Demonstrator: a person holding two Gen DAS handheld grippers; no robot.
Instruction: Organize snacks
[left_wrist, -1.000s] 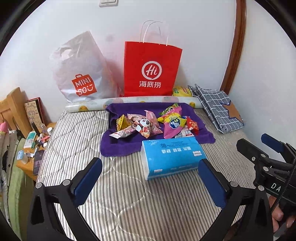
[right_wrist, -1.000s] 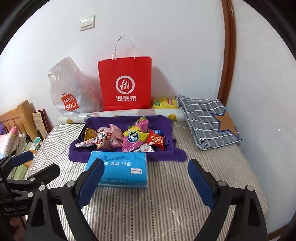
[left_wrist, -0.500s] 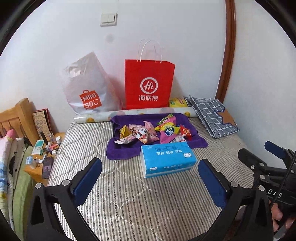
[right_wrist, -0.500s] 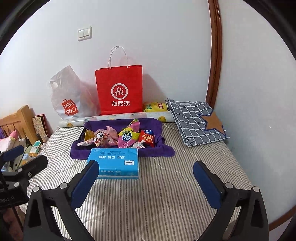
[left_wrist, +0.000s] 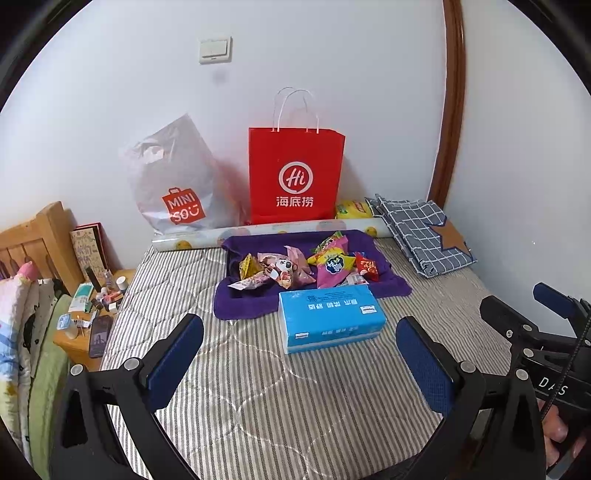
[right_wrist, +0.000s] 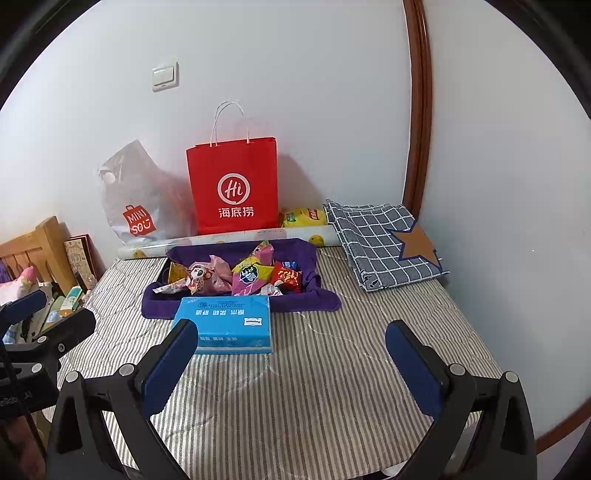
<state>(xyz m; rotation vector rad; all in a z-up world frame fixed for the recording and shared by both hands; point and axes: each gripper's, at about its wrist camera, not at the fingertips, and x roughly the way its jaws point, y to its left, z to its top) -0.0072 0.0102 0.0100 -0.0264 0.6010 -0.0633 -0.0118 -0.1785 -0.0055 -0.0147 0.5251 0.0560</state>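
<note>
Several snack packets (left_wrist: 295, 264) (right_wrist: 243, 275) lie piled on a purple towel (left_wrist: 240, 306) (right_wrist: 317, 299) on the striped mattress. A red paper bag (left_wrist: 295, 173) (right_wrist: 232, 188) and a grey plastic bag (left_wrist: 173, 181) (right_wrist: 129, 199) stand against the wall behind them. My left gripper (left_wrist: 299, 362) is open and empty, well short of the towel. My right gripper (right_wrist: 291, 354) is open and empty too, hovering in front of the blue tissue pack (left_wrist: 328, 317) (right_wrist: 229, 321). Each gripper shows at the edge of the other's view.
A rolled sheet (left_wrist: 266, 232) lies along the wall with a yellow chip bag (left_wrist: 352, 210) (right_wrist: 303, 218) behind it. A folded checked cloth (left_wrist: 424, 236) (right_wrist: 384, 243) lies at the back right. A cluttered bedside table (left_wrist: 88, 314) and wooden headboard (left_wrist: 37, 243) stand left.
Both grippers have drawn back and risen from the snacks; the towel, tissue pack and bags look smaller and farther. Jaws stay open. Nothing on the bed has moved.
</note>
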